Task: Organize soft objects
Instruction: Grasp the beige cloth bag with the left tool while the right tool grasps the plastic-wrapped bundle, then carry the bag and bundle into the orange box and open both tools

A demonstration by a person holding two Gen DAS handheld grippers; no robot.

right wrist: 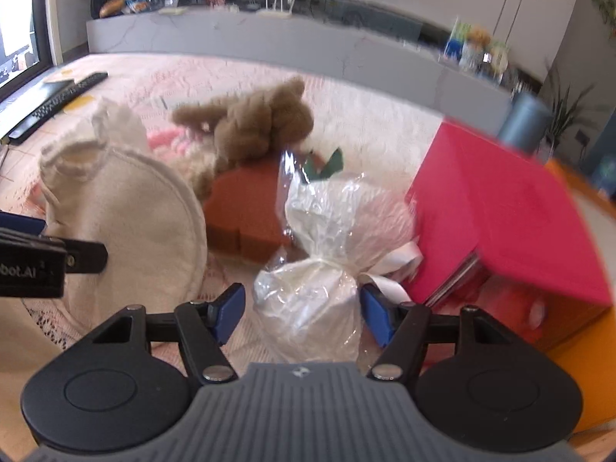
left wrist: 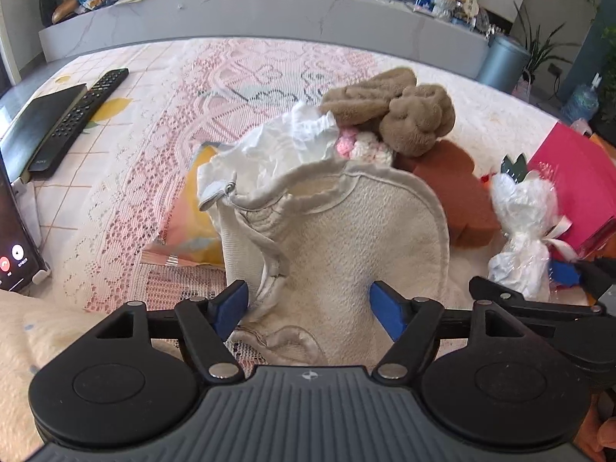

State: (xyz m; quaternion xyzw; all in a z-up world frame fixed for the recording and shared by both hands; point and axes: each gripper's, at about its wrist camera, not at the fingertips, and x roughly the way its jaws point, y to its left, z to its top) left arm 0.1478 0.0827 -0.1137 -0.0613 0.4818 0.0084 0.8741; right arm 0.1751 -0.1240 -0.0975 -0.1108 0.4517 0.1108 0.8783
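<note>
A cream fabric pouch [left wrist: 346, 231] lies on the lace cloth, with crumpled white fabric [left wrist: 292, 142] at its mouth. Behind it are a brown plush [left wrist: 415, 119], a pink and cream knit [left wrist: 365, 146] and a rust-brown foam block [left wrist: 450, 188]. My left gripper [left wrist: 308, 308] stands open, its blue pads either side of the pouch's near end. A white bundle in clear wrap [right wrist: 308, 288], tied with ribbon, sits between the pads of my right gripper [right wrist: 304, 308], which is open with a thin gap on the left. The same pouch [right wrist: 127, 211] shows left of it.
A magenta box [right wrist: 512, 208] stands close on the right, on an orange surface. A remote [left wrist: 81, 115], a black book [left wrist: 38, 123] and a phone on a stand [left wrist: 15, 238] lie at the left. A yellow and pink packet [left wrist: 192, 223] lies under the pouch. A grey ledge [left wrist: 269, 11] runs behind.
</note>
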